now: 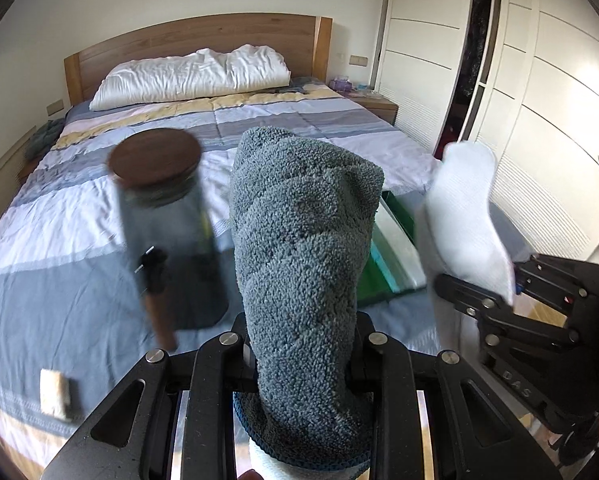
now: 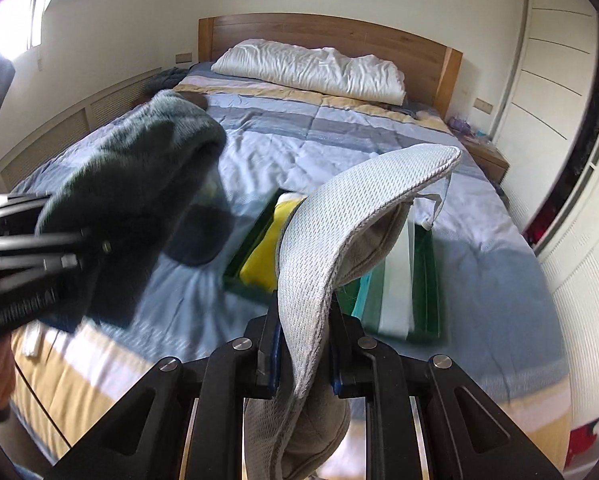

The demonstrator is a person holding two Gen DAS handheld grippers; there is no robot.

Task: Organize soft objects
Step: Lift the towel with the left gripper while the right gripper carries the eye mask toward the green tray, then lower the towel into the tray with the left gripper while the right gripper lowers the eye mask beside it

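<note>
Bedroom with a striped quilt-covered bed [image 1: 99, 208].
Above the bed's foot end, the left gripper [image 1: 303, 364] clamps a grey fluffy cloth [image 1: 299, 248]; the right gripper [image 2: 303, 344] clamps a pale mesh pad [image 2: 339, 220], over a green tray [image 2: 423, 280].

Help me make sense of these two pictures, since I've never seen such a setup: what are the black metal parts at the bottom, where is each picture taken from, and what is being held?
There is no robot here. A person carries a two-finger tool in each hand, with a wide-angle camera on each looking along its fingers, so each picture shows its own fingers at the bottom. In the left camera's view, the left hand-held gripper is shut on a grey fluffy cloth. In the right camera's view, the right hand-held gripper is shut on a pale woven pouch. Both are lifted above a bed with a striped quilt. On the bed lie a white pillow, a green tray holding folded cloths, and a glass jar with a dark wooden lid, which looks blurred.
</note>
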